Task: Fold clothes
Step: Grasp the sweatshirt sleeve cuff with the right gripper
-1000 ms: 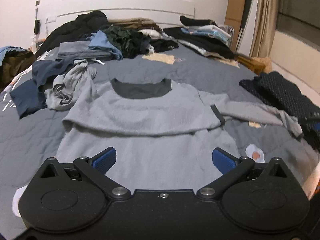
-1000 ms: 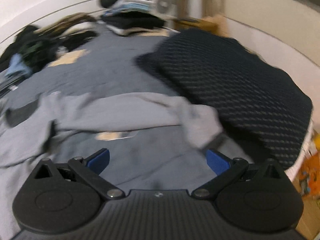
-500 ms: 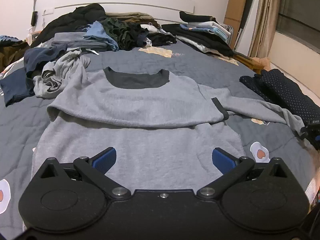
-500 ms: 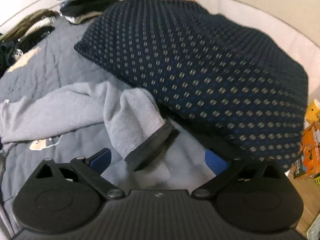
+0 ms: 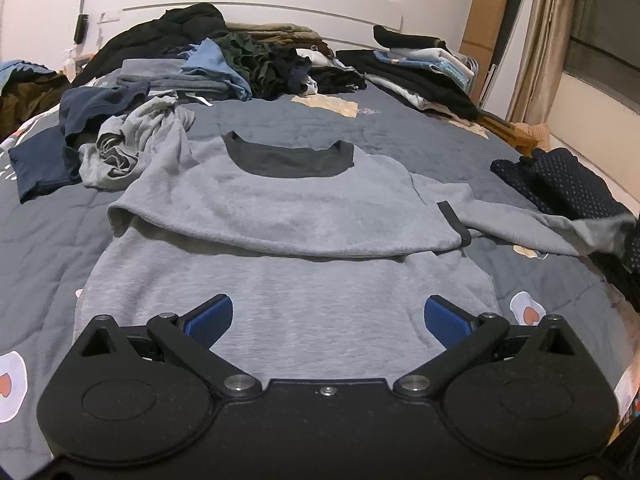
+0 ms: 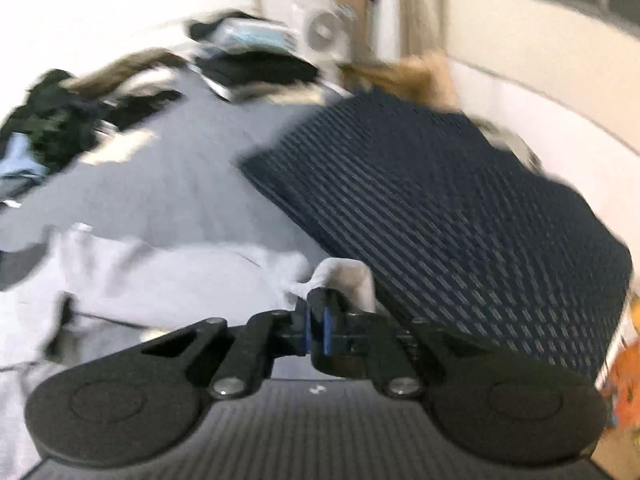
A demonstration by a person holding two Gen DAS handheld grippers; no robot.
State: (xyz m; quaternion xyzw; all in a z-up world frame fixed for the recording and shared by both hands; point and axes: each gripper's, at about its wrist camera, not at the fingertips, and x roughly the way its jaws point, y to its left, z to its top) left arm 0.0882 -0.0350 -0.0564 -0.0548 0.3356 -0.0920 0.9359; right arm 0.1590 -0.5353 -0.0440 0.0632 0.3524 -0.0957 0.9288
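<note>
Grey fleece is now pinched between the pads of the right gripper (image 6: 316, 326): half a second ago its jaws stood wide with the sleeve's dark cuff lying loose between them, and now they have snapped together on the end of that sleeve (image 6: 344, 276), right at the fingertips. That view has also gone streaky, so the hand looks to be on the move, and I'd judge the sleeve is about to be carried across onto the body of the sweatshirt (image 5: 288, 272). The left gripper (image 5: 328, 316) hangs with jaws spread and nothing between them, the sweatshirt's lower half directly beneath and ahead of its fingers. Just beyond the right fingers lies a navy dotted garment (image 6: 460, 208). All of it rests on a grey quilted bedspread (image 5: 400, 140), with heaps of unfolded clothes (image 5: 248, 60) far past the left fingertips against a white headboard (image 5: 260, 8), and curtains (image 5: 548, 40) to their right
</note>
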